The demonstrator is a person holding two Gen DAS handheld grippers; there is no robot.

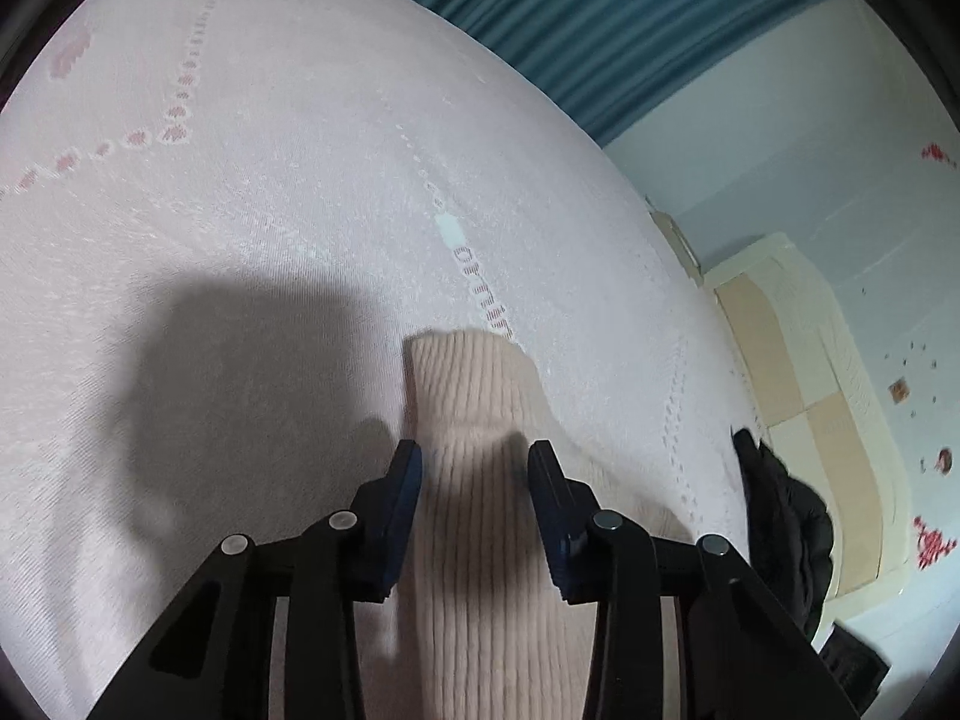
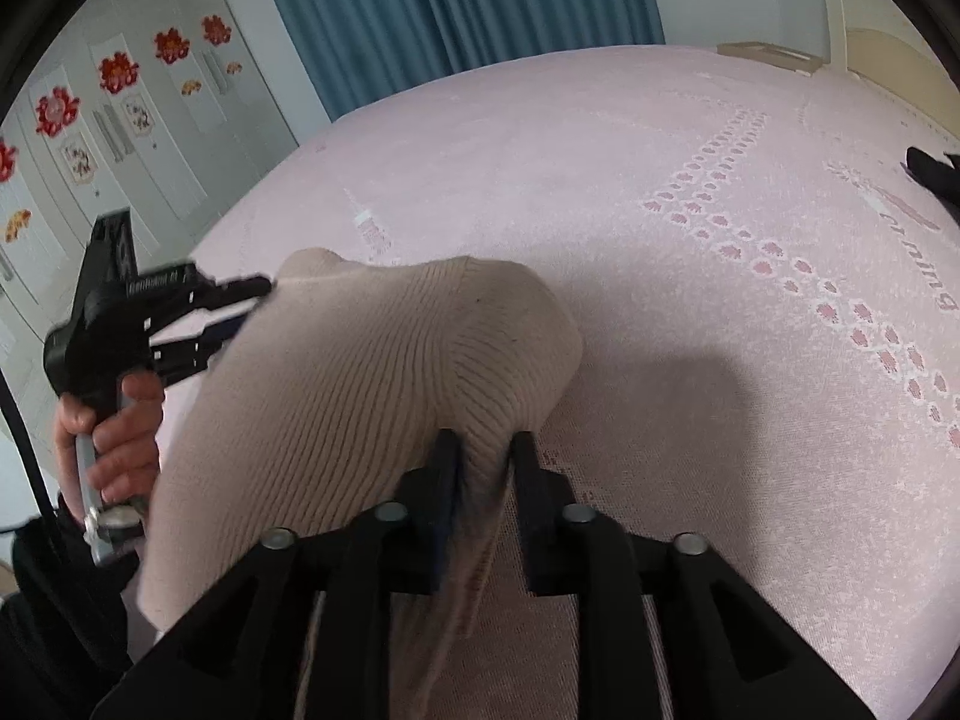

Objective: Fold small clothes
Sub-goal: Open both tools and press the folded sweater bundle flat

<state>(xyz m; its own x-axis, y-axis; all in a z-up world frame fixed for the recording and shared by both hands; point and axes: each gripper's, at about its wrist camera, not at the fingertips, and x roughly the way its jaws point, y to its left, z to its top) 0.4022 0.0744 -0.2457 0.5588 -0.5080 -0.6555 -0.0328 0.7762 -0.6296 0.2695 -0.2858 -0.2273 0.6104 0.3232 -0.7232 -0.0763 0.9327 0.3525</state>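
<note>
Both grippers hold the beige ribbed garment (image 2: pixel 360 372) over the pink bedspread (image 2: pixel 690 192): right gripper (image 2: pixel 483 450) pinching a fold, seemingly to carry it across; left gripper (image 1: pixel 474 462) gaping around a strip, grip uncertain.

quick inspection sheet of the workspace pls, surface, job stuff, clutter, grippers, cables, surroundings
surface: pink bedspread with a paw-print pattern.
job's things: beige ribbed knit, lifted off the bed between both grippers.
clutter: black garment at the bed's edge.
grippers: right gripper shut on a bunched fold of the knit; left gripper straddles the knit, fingers apart, grip unclear.
cables: nothing seen.
surroundings: blue curtain, white wardrobe with red decorations, cream headboard.
</note>
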